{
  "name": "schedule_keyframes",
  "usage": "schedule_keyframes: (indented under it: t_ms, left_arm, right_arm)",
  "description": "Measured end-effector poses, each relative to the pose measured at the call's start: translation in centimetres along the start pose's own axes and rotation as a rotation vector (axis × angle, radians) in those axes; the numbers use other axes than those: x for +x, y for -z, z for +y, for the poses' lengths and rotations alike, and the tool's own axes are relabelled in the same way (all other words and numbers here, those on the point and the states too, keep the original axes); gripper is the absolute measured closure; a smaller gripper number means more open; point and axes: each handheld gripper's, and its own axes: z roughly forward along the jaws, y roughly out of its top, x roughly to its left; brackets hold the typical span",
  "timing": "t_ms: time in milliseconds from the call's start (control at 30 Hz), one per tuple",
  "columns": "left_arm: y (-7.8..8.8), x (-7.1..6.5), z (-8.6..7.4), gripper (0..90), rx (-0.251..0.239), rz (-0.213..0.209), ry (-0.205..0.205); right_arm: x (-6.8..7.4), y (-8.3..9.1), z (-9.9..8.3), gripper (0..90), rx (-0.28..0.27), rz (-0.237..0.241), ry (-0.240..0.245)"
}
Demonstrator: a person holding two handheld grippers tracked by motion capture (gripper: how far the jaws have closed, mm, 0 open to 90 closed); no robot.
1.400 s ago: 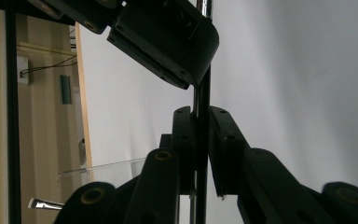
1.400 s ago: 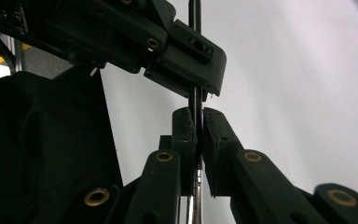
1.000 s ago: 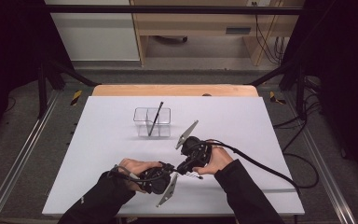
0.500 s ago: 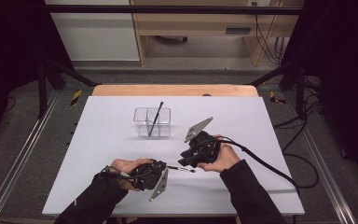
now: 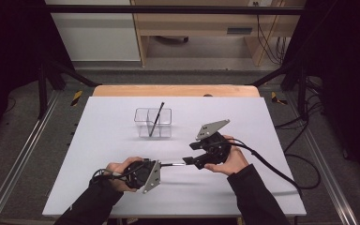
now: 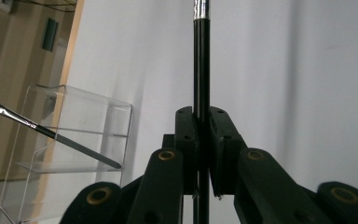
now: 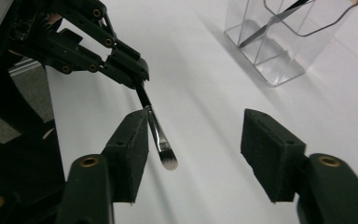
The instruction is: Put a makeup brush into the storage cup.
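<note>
A thin make-up brush [image 5: 173, 164] with a black handle and silver ferrule hangs level above the white table [image 5: 262, 122]. My left gripper [image 5: 161, 165] is shut on its handle [image 6: 201, 60], seen close up at the left gripper [image 6: 203, 126]. My right gripper [image 5: 190, 153] faces it, and its jaws have just been opening. In the right gripper view the brush's bristle end [image 7: 161, 140] lies between the right gripper [image 7: 196, 149] jaws, close to the left finger, with no pad pressing it. The left gripper [image 7: 135, 77] shows beyond.
A clear acrylic organizer [image 5: 153, 123] stands mid-table with a second dark brush [image 5: 157, 118] leaning in it; the organizer [image 6: 74, 140] and the organizer [image 7: 284, 37] also appear in the gripper views. A black cable [image 5: 281, 173] trails right. A wooden strip [image 5: 173, 90] borders the far edge.
The two grippers have drawn apart, left hand leftward, right hand rightward and up. The right gripper's jaws have opened off the brush, which stays in the left gripper.
</note>
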Motion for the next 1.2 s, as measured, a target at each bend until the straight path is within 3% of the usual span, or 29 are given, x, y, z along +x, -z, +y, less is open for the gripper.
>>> schedule_keyframes:
  t_ms: [233,500,767,1200]
  left_arm:
    - [-0.1,0.0,-0.3,82.8,-0.021,-0.004,0.077]
    - [-0.5,0.1,-0.9,82.8,-0.046,-0.004,0.191]
    - [-0.7,0.2,-1.5,82.8,-0.08,0.006,0.325]
    - [-1.0,0.2,-1.5,82.9,-0.134,0.042,0.491]
  right_arm:
    - [-0.4,0.6,-1.3,28.2,-0.063,-0.048,-0.03]
    - [-0.3,0.6,-2.3,18.6,-0.083,-0.092,-0.047]
    - [-0.3,0.4,-3.2,15.8,-0.125,-0.119,-0.086]
    - [0.0,-0.1,-3.6,14.6,-0.195,-0.134,-0.139]
